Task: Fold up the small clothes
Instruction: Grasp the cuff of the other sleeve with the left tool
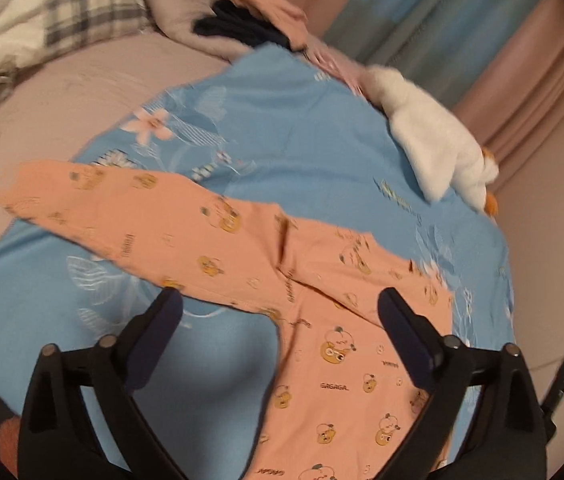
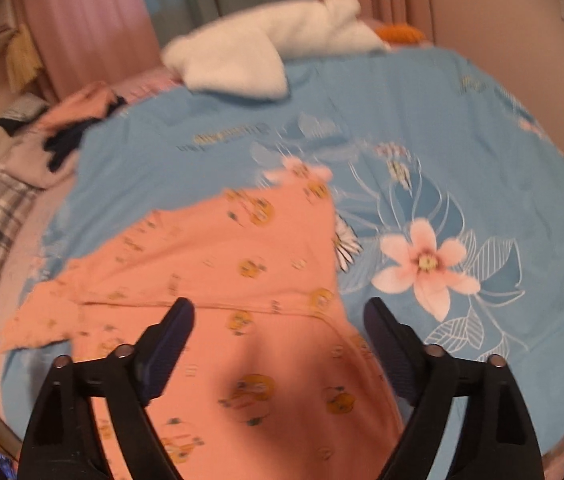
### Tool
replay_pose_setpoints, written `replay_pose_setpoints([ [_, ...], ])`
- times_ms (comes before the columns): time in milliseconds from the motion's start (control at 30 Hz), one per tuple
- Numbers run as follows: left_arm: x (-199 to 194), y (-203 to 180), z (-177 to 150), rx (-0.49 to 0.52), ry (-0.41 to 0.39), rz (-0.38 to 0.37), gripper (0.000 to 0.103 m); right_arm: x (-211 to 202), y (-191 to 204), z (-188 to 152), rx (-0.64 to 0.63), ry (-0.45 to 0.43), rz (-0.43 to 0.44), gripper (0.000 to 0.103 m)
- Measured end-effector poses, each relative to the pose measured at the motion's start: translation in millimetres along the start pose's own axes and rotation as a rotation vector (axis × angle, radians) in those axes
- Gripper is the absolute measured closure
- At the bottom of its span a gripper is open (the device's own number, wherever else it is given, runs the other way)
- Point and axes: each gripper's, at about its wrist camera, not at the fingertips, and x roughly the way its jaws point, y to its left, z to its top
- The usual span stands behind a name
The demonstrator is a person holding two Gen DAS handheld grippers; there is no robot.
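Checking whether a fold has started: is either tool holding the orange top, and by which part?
Nothing is held. The left tool and right tool both hang open above the orange top, which lies on the blue sheet.

Right gripper, jaws apart, above peach cartoon-print cotton garment lying on blue floral bedspread; white plush toy beyond.

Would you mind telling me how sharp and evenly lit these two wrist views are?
Left wrist view: warm dim light, motion blur toward the plush toy, prints on the orange garment legible near the left gripper. Right wrist view: blurrier overall, a dark shadow on the garment before the right gripper; strong fisheye bending in both.
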Motion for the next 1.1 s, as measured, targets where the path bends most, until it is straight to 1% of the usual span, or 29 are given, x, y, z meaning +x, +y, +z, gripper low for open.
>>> replay_pose_setpoints([
  [33, -6, 4, -1, -0.005, -0.016, 0.023, 0.002, -8, 4, -1, -0.007, -0.017, 0.017, 0.006],
  [100, -14, 13, -2, -0.01, -0.042, 0.06, 0.001, -16, 10, -3, -0.018, -0.04, 0.043, 0.005],
  [167, -17, 30, -3, -0.043, -0.045, 0.084, 0.001, -21, 17, -6, -0.033, -0.054, 0.068, 0.005],
  [333, -14, 84, -5, -0.192, -0.04, 0.108, 0.003, -30, 29, -19, -0.065, -0.07, 0.097, 0.005],
  [433, -13, 115, -5, -0.269, -0.058, 0.135, 0.003, -32, 35, -27, -0.073, -0.055, 0.087, 0.005],
  [600, 1, 173, 0, -0.458, -0.055, 0.093, 0.016, -23, 45, -37, -0.094, -0.012, 0.061, 0.005],
  [700, 8, 195, 5, -0.543, -0.063, 0.061, 0.02, -17, 49, -41, -0.087, 0.015, 0.053, 0.005],
  [733, 10, 199, 6, -0.563, -0.062, 0.053, 0.021, -15, 50, -42, -0.081, 0.025, 0.054, 0.005],
  [800, 14, 209, 10, -0.599, -0.065, 0.038, 0.028, -12, 53, -44, -0.074, 0.039, 0.057, 0.005],
  [867, 17, 215, 16, -0.622, -0.077, 0.022, 0.031, -10, 56, -45, -0.074, 0.048, 0.055, 0.005],
  [967, 23, 221, 25, -0.645, -0.095, -0.004, 0.032, -6, 58, -46, -0.071, 0.056, 0.04, 0.005],
  [1033, 27, 225, 29, -0.665, -0.097, -0.001, 0.036, -4, 59, -46, -0.067, 0.062, 0.045, 0.005],
  [1067, 28, 226, 31, -0.673, -0.1, 0.001, 0.043, -3, 59, -46, -0.066, 0.065, 0.046, 0.005],
  [1100, 30, 227, 33, -0.68, -0.115, -0.002, 0.053, -1, 59, -46, -0.066, 0.068, 0.046, 0.005],
])
